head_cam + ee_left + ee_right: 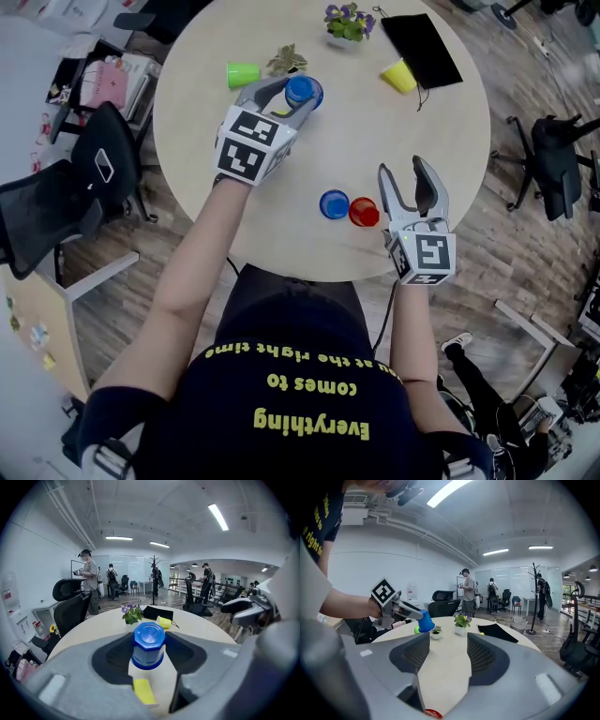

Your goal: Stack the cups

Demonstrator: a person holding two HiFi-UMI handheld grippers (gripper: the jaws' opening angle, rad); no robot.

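Left claw clenched on blue cup, held above counter. Right claw spread, empty, near other blue cup and red cup. Cups likely light, thin, slick plastic: pinch sidewall gently at mid-height.

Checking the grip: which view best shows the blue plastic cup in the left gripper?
The left gripper view: the blue plastic cup sits centred, upside down, clamped between the jaws. The head view shows only its base from above; the right gripper view shows it small and distant.
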